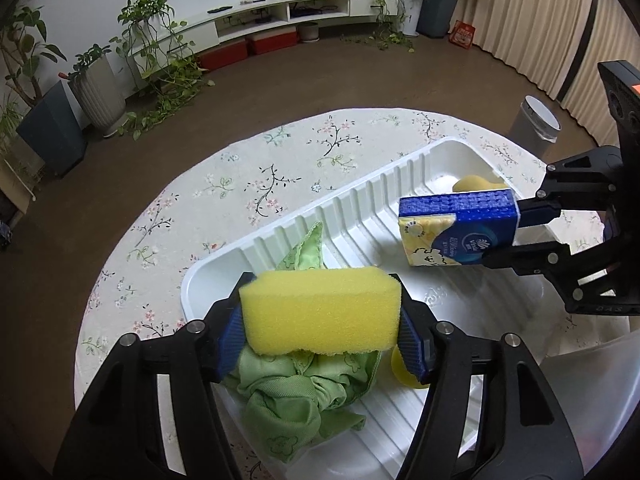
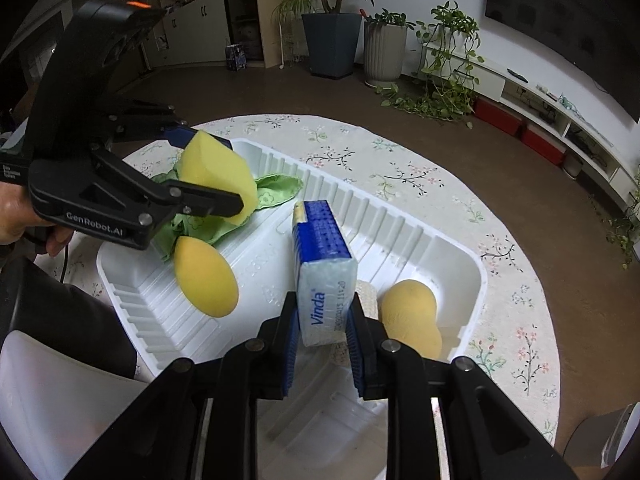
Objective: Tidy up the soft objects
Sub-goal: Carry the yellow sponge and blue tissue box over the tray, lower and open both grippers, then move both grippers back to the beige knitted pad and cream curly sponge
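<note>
Now my left fingers squeeze a yellow foam sponge block above the crumpled green cloth in the long white plastic tray. My right fingers are clamped on a blue and yellow tissue pack over the tray's middle. Two soft yellow egg shapes lie inside too, on the flowery counter.

Round table with a floral cloth. Far wall: long white TV shelf, red boxes underneath, potted plants on both sides. White bin right, near beige curtains.
</note>
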The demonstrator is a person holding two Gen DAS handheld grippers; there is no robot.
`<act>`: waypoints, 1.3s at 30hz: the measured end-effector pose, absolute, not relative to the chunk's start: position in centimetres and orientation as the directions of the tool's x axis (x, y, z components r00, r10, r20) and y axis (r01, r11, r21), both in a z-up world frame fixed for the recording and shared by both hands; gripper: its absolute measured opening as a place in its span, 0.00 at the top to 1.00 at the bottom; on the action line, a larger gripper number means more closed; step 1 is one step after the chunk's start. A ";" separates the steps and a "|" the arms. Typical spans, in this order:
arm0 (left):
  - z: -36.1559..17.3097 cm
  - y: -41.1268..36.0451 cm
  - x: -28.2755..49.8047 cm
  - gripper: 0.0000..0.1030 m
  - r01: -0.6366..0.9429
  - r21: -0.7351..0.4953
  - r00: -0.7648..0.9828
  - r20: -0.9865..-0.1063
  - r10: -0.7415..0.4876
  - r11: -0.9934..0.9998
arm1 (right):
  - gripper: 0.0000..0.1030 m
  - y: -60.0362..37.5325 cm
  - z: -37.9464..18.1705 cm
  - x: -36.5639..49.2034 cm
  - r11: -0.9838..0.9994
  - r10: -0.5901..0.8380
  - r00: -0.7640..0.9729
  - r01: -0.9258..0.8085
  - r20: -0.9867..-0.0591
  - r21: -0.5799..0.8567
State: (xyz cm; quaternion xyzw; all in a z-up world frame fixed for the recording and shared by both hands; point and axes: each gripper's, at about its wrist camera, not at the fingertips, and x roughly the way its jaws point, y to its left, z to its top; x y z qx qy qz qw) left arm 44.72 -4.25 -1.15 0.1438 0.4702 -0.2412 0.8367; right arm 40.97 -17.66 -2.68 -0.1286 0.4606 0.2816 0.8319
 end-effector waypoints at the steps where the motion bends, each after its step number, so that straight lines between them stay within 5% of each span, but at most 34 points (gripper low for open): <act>1: -1.4 -4.4 44.8 0.37 0.538 0.013 0.433 -0.862 -0.263 0.843 | 0.75 -17.7 -2.7 41.0 0.808 0.350 0.416 -0.588 -0.840 0.045; 5: -2.3 -4.7 45.0 0.31 0.547 0.035 0.419 -0.876 -0.238 0.836 | 0.73 -17.9 -2.8 41.3 0.813 0.346 0.421 -0.580 -0.838 0.045; 20: 0.2 -2.9 44.4 0.13 0.488 0.038 0.505 -0.827 -0.247 0.872 | 0.36 -19.5 -0.4 40.4 0.835 0.371 0.483 -0.547 -0.793 0.057; 23: 1.5 -1.6 44.0 0.00 0.449 0.014 0.543 -0.799 -0.260 0.894 | 0.26 -20.1 0.4 39.9 0.844 0.368 0.508 -0.534 -0.779 0.050; 28: 3.3 0.2 42.8 0.00 0.400 -0.007 0.602 -0.752 -0.269 0.916 | 0.02 -21.5 1.6 38.7 0.864 0.356 0.549 -0.502 -0.756 0.042; 39: 6.3 1.0 37.7 0.00 0.389 -0.019 0.681 -0.667 -0.302 0.921 | 0.00 -23.7 3.9 35.4 0.896 0.326 0.599 -0.443 -0.731 0.036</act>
